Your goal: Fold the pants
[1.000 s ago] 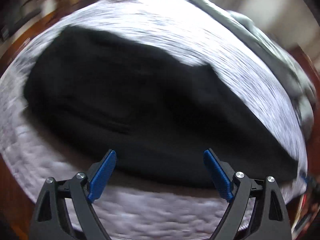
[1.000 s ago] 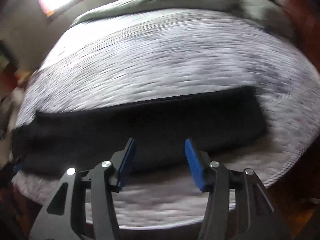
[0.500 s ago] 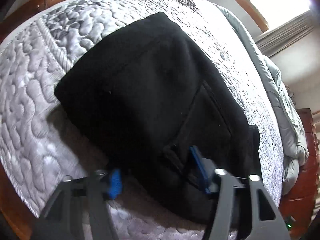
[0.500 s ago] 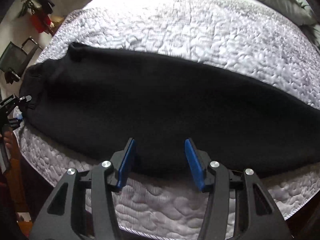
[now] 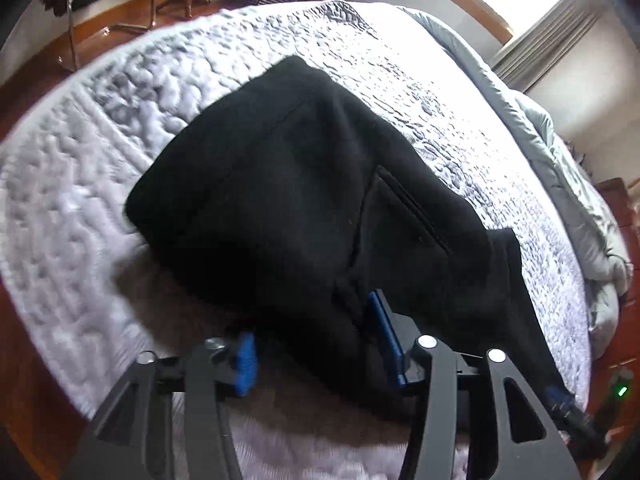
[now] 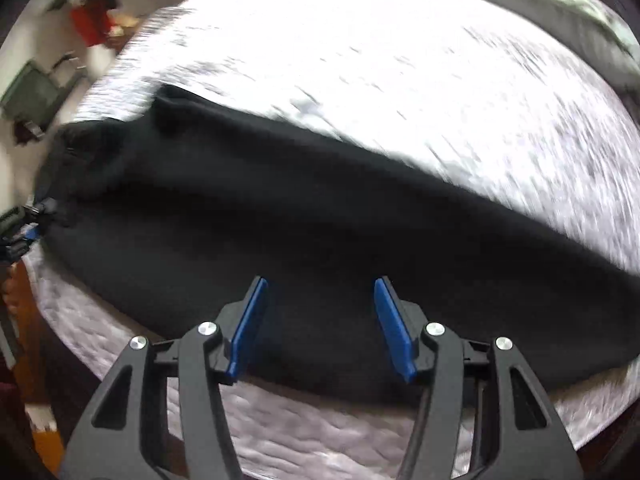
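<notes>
The black pants lie on the bed, along its near edge, already doubled lengthwise so that one leg seems to sit on the other in a long dark band; the crosswise folds look yet to be made, so the job is judged roughly a third done. The left gripper is at the waist end, its blue-padded fingers apart with a bunched thickness of fabric between them; whether the pads actually pinch the cloth cannot be told, as the gap is wide and the cloth hides the contact. The right gripper hovers over the near edge of the leg section, fingers apart and holding nothing, the fabric lying beneath them. In the right wrist view the pants run from the far left, where the other gripper's tip shows at the waist, off to the right. The cloth is a soft, matte, fleecy knit, thick enough to hold rounded edges, with a slanted pocket seam on the hip. The quilt under it is pale grey-white, stitched in a pebbled, puffy pattern, and a smooth grey duvet is heaped along the far right side.
</notes>
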Available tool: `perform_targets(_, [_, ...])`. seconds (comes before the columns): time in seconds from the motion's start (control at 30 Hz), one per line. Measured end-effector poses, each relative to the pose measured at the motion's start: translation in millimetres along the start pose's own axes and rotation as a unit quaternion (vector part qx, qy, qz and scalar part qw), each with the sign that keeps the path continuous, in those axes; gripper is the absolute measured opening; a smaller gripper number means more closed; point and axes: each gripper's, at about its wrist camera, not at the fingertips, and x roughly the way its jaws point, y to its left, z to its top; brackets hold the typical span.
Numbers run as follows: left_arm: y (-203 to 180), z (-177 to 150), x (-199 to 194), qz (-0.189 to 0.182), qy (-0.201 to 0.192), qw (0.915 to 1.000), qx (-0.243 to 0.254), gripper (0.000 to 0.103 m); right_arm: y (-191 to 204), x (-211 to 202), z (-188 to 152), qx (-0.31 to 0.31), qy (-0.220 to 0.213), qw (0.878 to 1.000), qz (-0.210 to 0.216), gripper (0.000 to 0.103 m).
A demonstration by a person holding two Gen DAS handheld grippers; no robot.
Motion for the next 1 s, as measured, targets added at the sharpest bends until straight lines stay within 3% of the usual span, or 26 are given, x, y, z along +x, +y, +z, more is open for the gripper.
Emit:
perform_targets(0.07, [-11,-3,-17,0.001,-0.009,0.9997,0.023,0.065,19,-3,20,-0.022,-0.009,1.000,0.019,0.056])
perform_targets(0.13, [-18,-3,-31,0.015,-0.017,0.9992,0.033,0.066,41,-1,47,-0.037,-0.018,0.997,0.058,0.056])
perform_targets(0.2, [-25,-5,-45,-0.001,-0.032,0.9990,0.029,0.068,57,7,72,-0.046,-0.020,0.995,0.084,0.056])
perform_targets(0.3, [-27,-3,-64,-0.018,-0.049,0.9981,0.031,0.068,77,23,100,-0.064,-0.024,0.994,0.088,0.056])
perform_targets(0.4, [-36,6,-68,-0.035,-0.061,0.9971,0.031,0.068,92,48,132,-0.073,-0.013,0.991,0.107,0.056])
perform_targets(0.47, [-39,14,-65,-0.027,-0.073,0.9963,0.036,0.069,98,59,147,-0.087,-0.001,0.989,0.123,0.057])
perform_targets(0.63, [-24,12,-42,-0.014,-0.045,0.9988,0.015,0.071,118,99,178,-0.118,0.058,0.978,0.163,0.059])
perform_targets(0.73, [-11,7,-28,-0.002,-0.029,0.9996,-0.001,0.073,127,114,179,-0.156,0.083,0.969,0.174,0.021])
perform_targets(0.8, [-4,5,-15,0.006,-0.019,0.9998,-0.010,0.074,129,112,180,-0.168,0.075,0.966,0.179,0.006])
perform_targets(0.9, [2,3,2,0.021,-0.009,0.9997,-0.010,0.074,120,105,186,-0.139,0.050,0.972,0.184,0.004])
perform_targets(1.0, [1,0,24,0.051,-0.002,0.9987,0.005,0.074,120,126,184,-0.120,0.066,0.977,0.163,0.004])
